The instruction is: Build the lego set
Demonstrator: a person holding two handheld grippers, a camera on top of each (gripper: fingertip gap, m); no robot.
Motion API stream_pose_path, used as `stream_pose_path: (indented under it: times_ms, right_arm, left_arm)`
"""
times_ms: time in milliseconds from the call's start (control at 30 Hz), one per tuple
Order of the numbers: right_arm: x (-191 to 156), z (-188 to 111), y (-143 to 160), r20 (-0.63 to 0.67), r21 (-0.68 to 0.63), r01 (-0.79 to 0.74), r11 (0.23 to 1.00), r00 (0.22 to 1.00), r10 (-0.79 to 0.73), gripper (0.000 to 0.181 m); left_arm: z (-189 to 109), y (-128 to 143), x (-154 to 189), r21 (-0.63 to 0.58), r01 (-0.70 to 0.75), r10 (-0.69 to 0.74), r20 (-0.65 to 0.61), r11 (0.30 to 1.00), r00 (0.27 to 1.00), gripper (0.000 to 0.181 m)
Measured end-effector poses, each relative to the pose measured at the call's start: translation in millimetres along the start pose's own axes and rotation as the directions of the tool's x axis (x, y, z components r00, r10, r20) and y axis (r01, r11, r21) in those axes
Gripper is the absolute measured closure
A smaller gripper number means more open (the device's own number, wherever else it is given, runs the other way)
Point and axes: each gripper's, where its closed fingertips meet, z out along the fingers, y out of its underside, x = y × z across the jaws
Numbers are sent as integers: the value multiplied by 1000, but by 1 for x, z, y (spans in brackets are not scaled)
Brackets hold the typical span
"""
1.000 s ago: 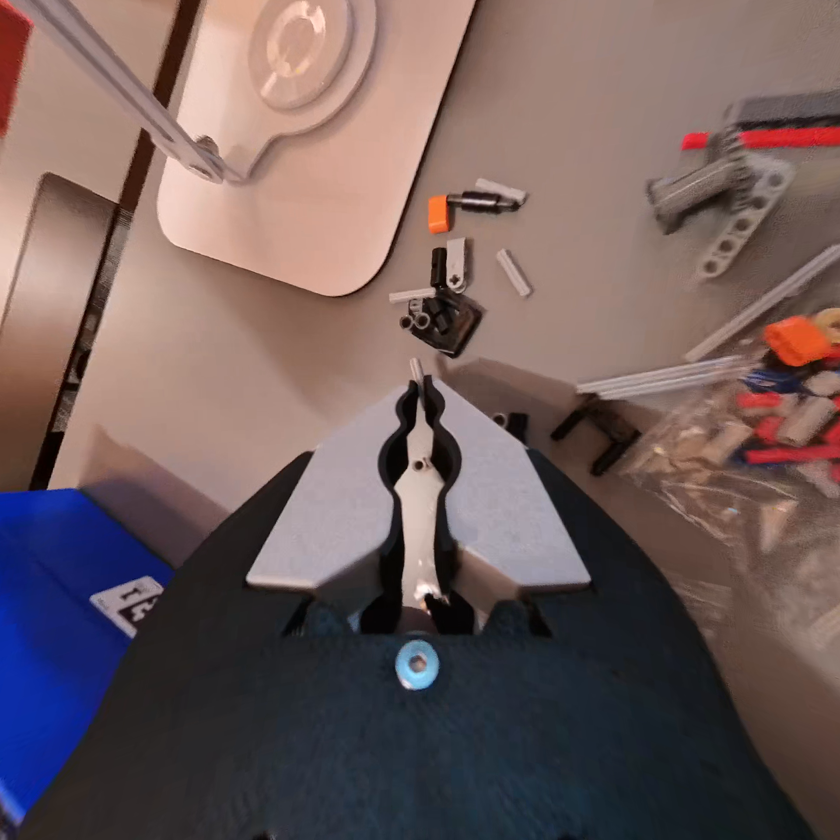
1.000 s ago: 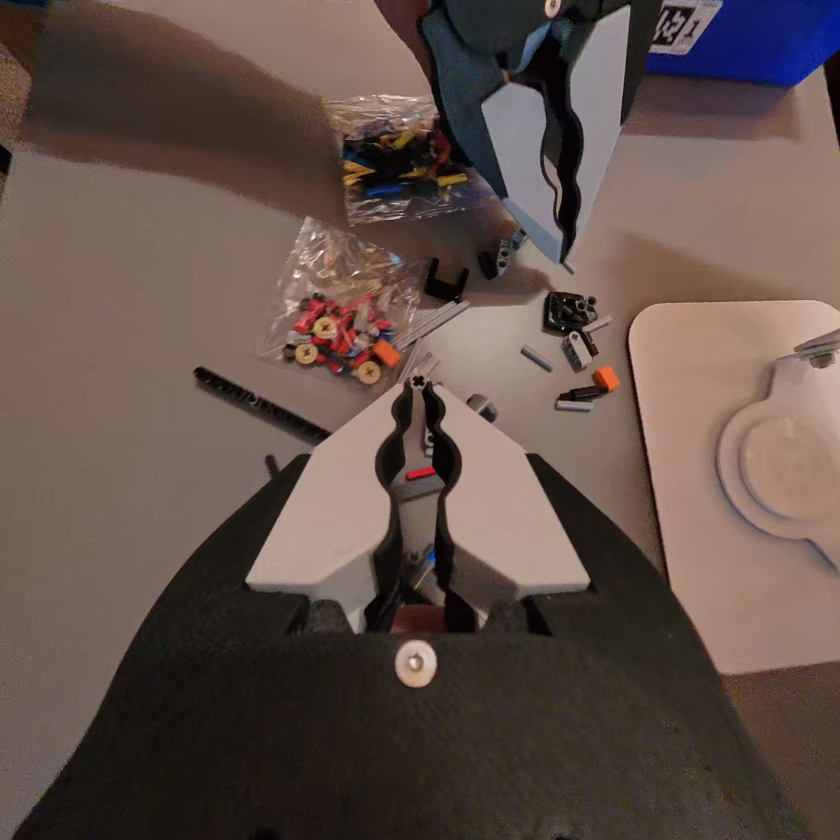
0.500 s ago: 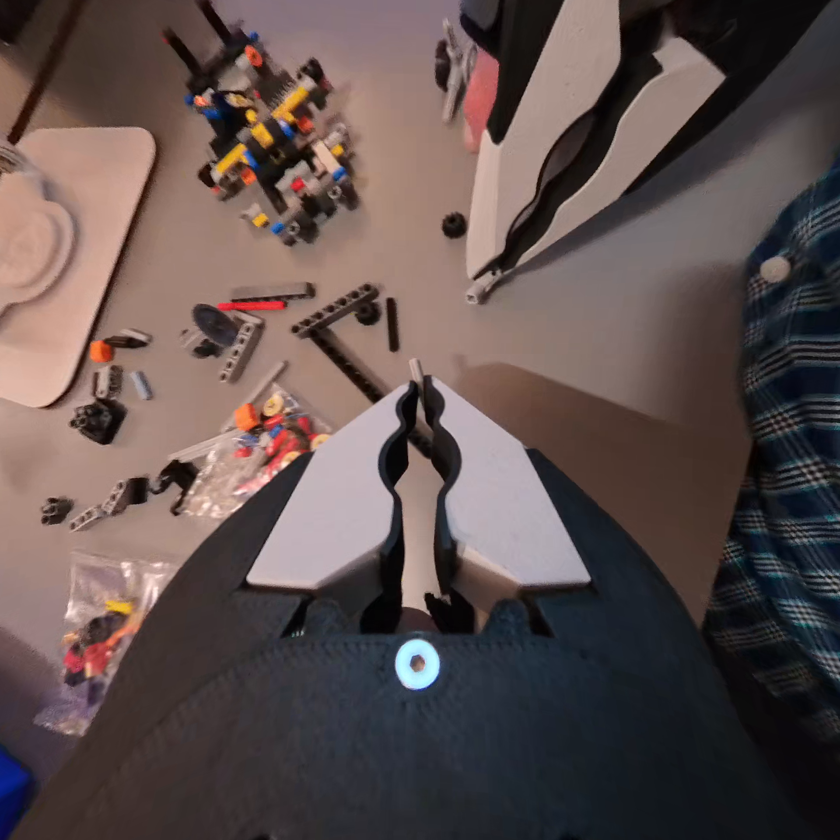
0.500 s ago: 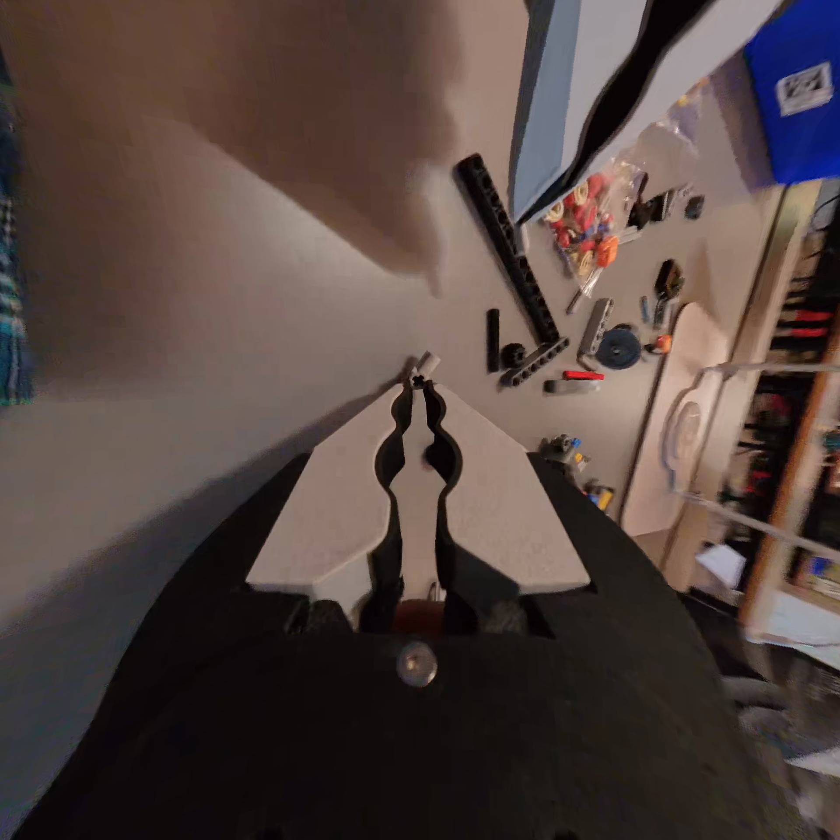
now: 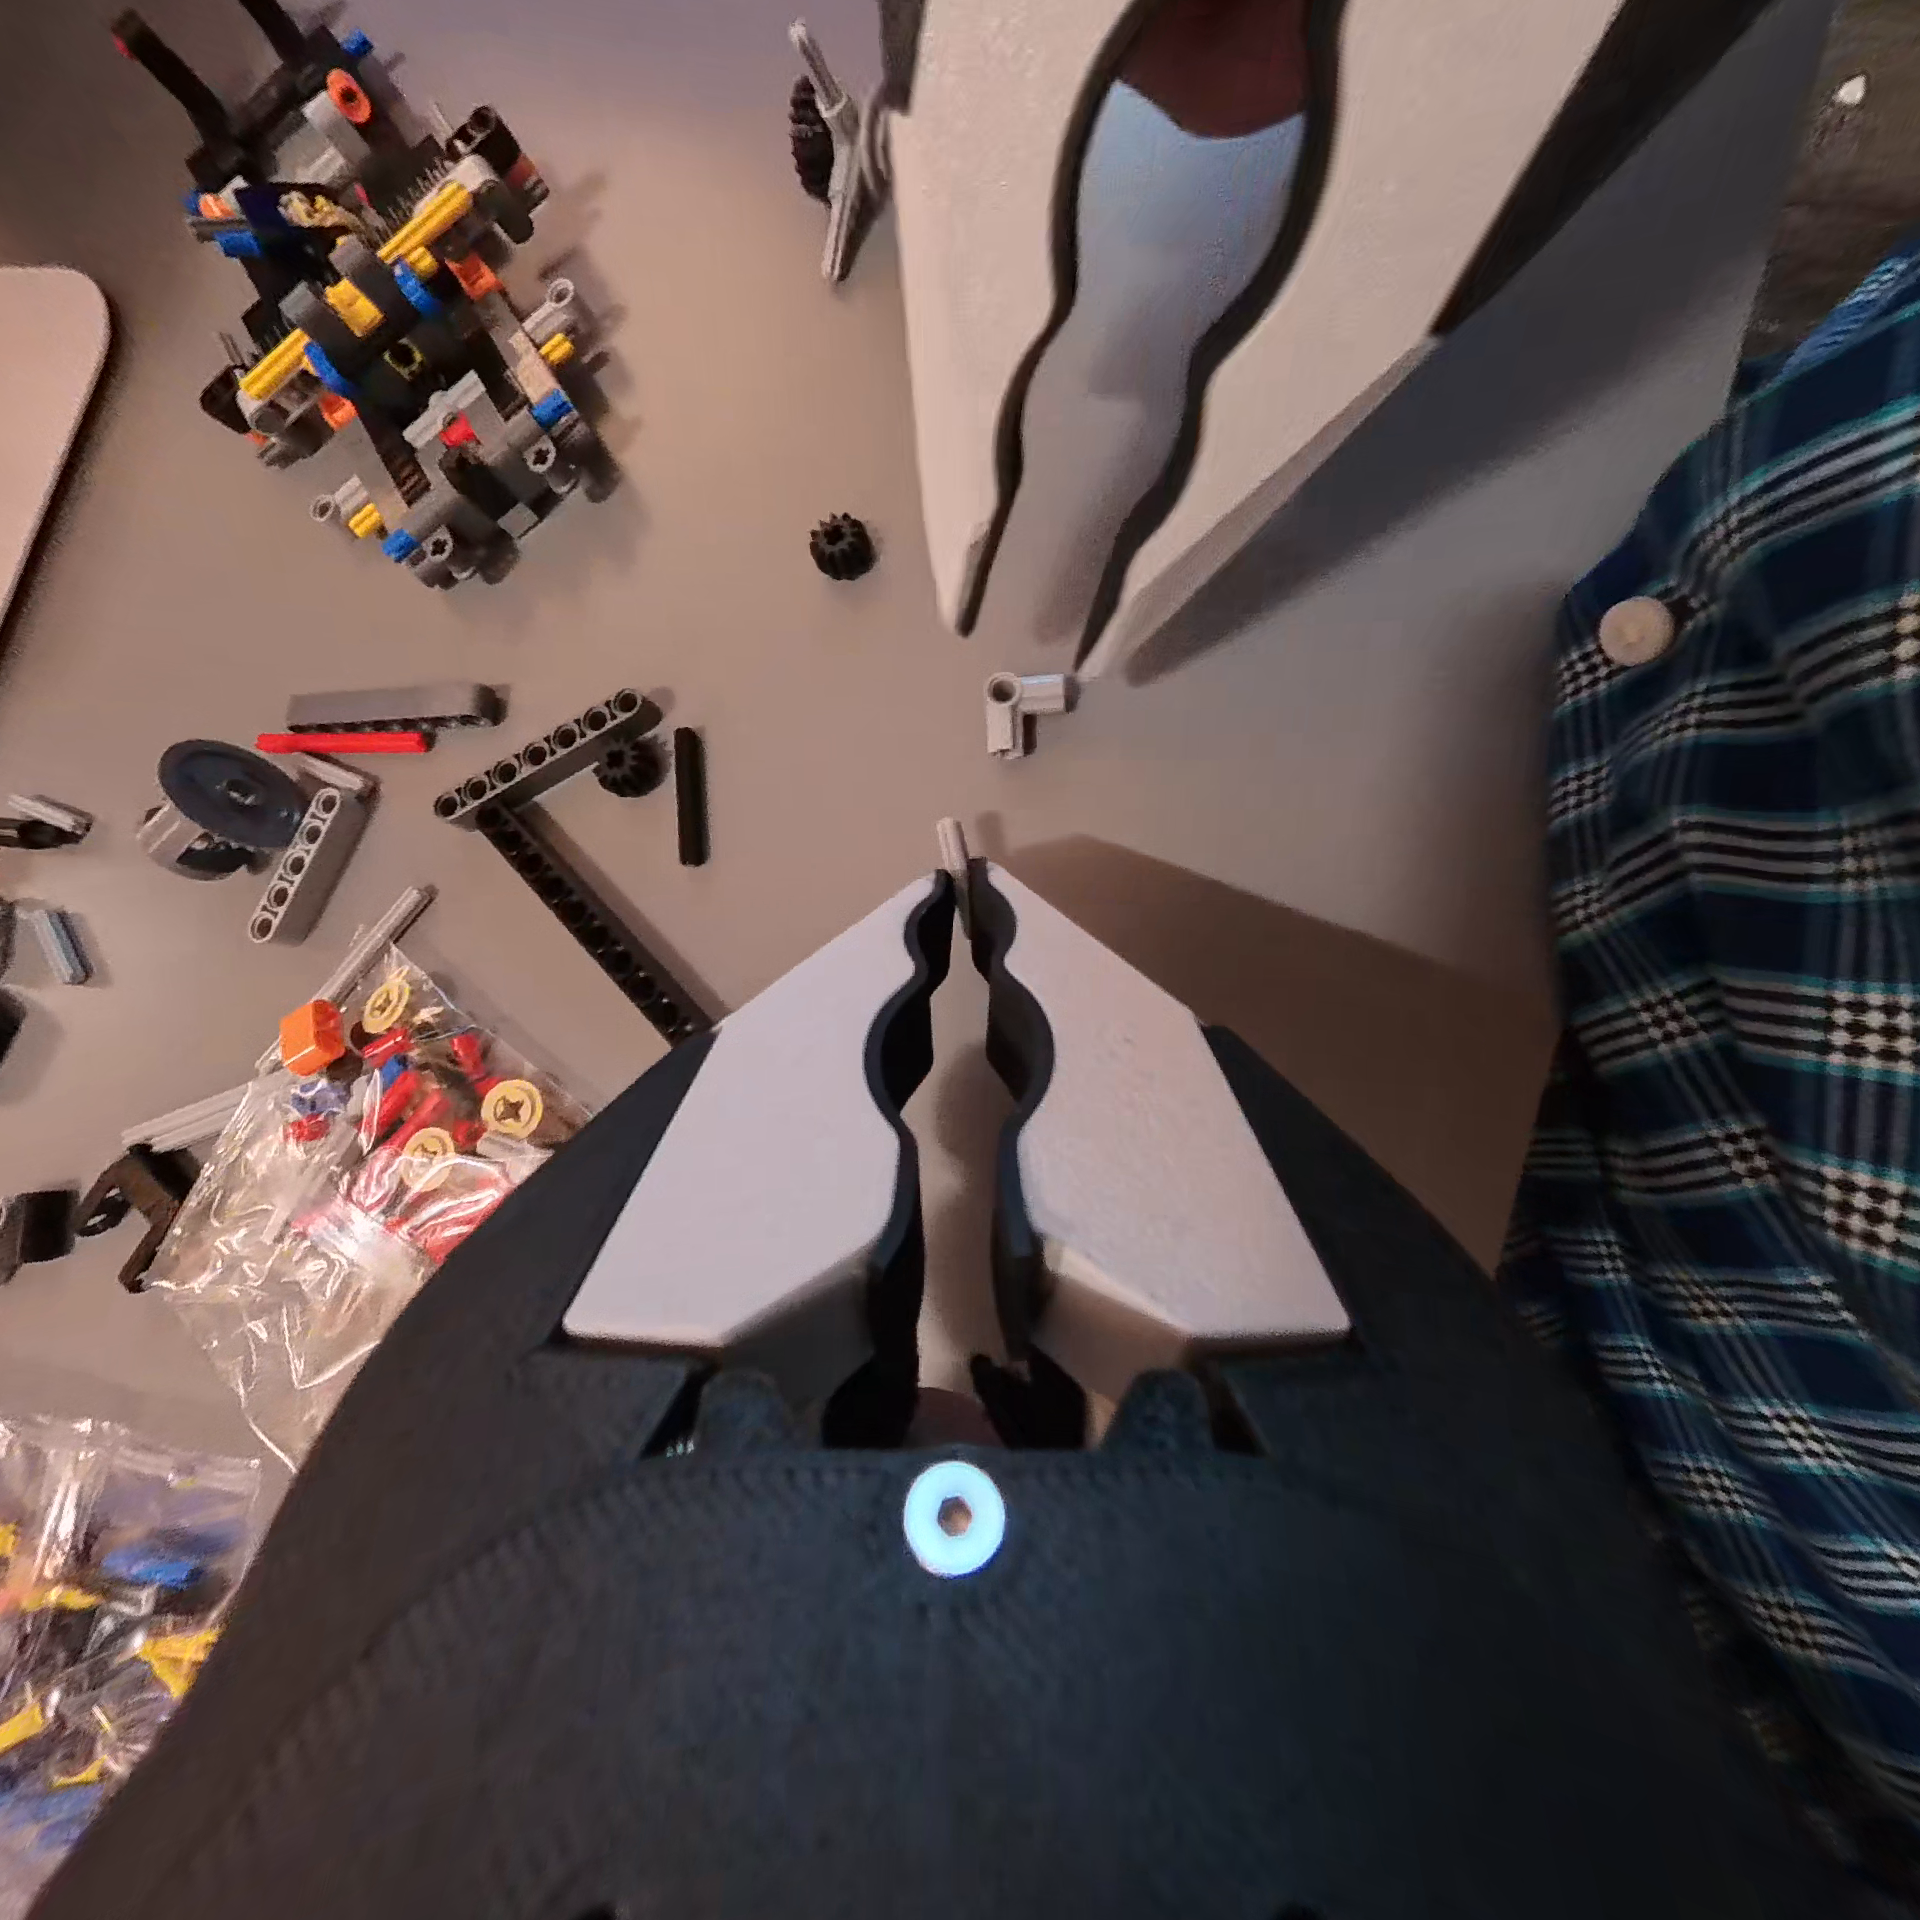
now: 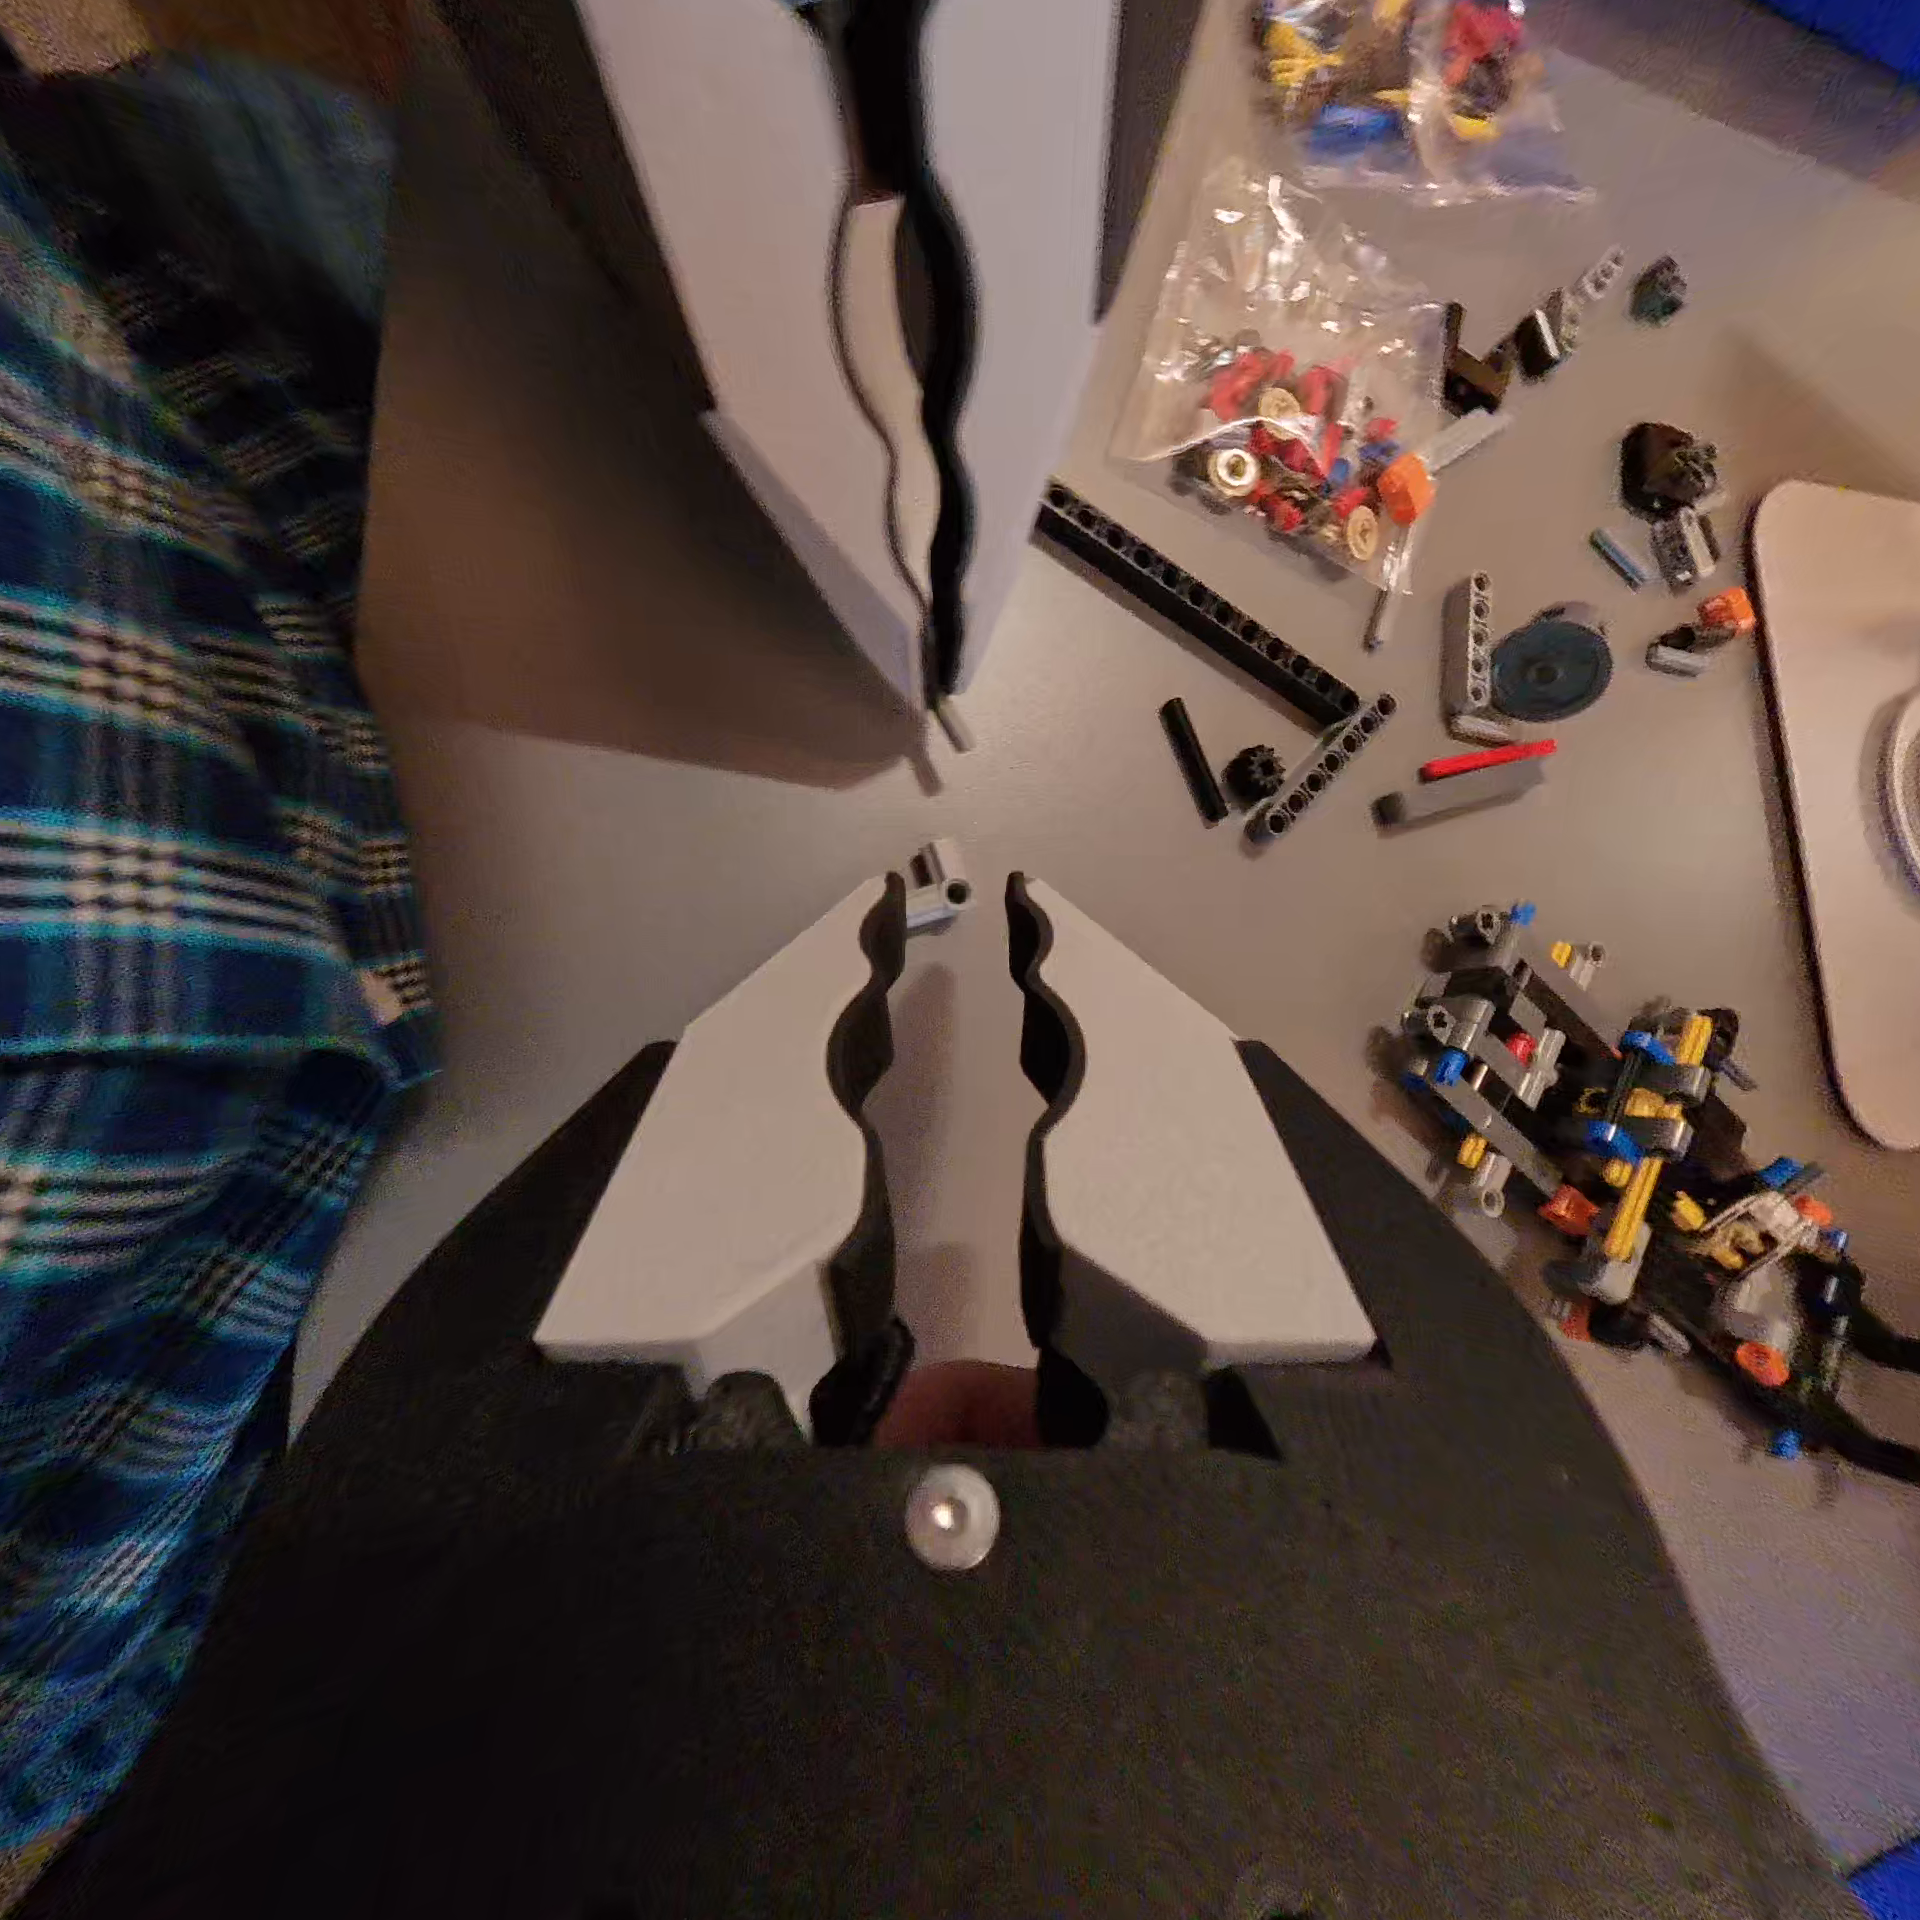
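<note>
- Left wrist view: left gripper (image 5: 961, 883) clenched on a grey axle pin (image 5: 951, 844), aimed toward the grey elbow connector (image 5: 1023, 707), apparently for insertion.
- Right gripper (image 6: 954, 899) released, fingers straddling that connector, likely for regrasping.

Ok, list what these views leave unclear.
Left wrist view: most of the grey pin is hidden inside the left gripper.
Right wrist view: a finger of the right gripper covers part of the grey connector; contact unclear.
Left wrist view: the top edge cuts the lego model.

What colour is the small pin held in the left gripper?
Light grey pin; left wrist view shows it best.
</note>
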Motion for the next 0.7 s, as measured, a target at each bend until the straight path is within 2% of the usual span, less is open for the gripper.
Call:
stream_pose_path:
  times_ms: [300,700]
  right_arm:
    - [-3,15,10,97,-10,-72,997,993,73,172]
    - [-2,16,8,120,3,-98,995,988,97,169]
  left_arm:
    - [8,1,7,-46,-40,39,-30,998,999,181]
    - [8,2,2,-67,-33,33,-11,997,999,181]
